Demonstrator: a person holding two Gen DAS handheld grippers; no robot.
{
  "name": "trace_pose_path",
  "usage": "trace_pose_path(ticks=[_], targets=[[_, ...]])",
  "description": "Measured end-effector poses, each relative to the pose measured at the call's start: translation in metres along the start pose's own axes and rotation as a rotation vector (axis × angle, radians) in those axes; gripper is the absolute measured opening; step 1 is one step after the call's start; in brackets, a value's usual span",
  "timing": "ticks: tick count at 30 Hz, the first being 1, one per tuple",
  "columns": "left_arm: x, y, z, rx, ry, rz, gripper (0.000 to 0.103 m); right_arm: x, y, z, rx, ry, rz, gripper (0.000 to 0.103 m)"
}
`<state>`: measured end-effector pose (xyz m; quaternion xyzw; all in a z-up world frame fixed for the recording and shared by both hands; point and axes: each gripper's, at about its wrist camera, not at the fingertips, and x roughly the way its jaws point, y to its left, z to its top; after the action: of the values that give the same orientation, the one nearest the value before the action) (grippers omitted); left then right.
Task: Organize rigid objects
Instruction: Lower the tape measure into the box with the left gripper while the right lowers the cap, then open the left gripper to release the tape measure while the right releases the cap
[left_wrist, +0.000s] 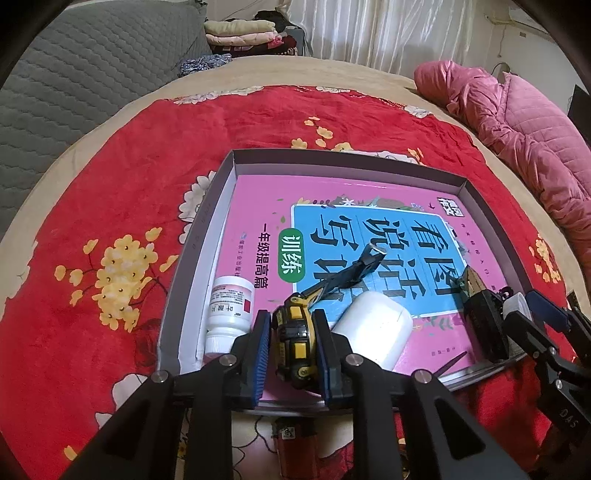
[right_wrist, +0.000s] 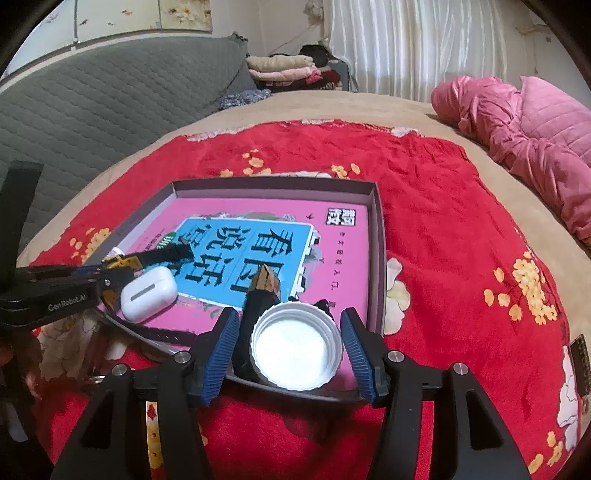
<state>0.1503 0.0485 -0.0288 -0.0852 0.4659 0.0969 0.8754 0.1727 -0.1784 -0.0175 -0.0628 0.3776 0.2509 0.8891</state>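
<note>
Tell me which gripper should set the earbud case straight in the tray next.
Right. The right gripper stands open around the white cap, pads clear of it, so it is free. The left gripper is shut on the toy excavator, though the earbud case lies beside it.

A tray sits on a blanket on a bed. A book lies flat in the tray. On the book's near edge, left to right: bottle, toy excavator, earbud case, cap.
</note>
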Motion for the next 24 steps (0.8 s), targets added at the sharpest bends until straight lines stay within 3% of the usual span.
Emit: trace_pose_path(ticks=[4, 8, 17, 24], targets=[[-0.003, 0.0, 0.001, 0.005, -0.012, -0.001, 0.025, -0.004, 0.002, 0.002, -0.012, -0.018, 0.005, 0.064], [-0.007, 0.001, 0.001, 0.002, -0.02, -0.009, 0.039, -0.007, 0.001, 0.002, -0.003, -0.029, 0.009, 0.066], [-0.025, 0.004, 0.003, 0.003, -0.064, -0.045, 0.054, -0.015, -0.002, 0.004, 0.01, -0.063, 0.012, 0.071], [-0.039, 0.008, -0.002, 0.02, -0.092, -0.021, 0.058, -0.023, 0.001, 0.005, -0.001, -0.097, 0.016, 0.074]])
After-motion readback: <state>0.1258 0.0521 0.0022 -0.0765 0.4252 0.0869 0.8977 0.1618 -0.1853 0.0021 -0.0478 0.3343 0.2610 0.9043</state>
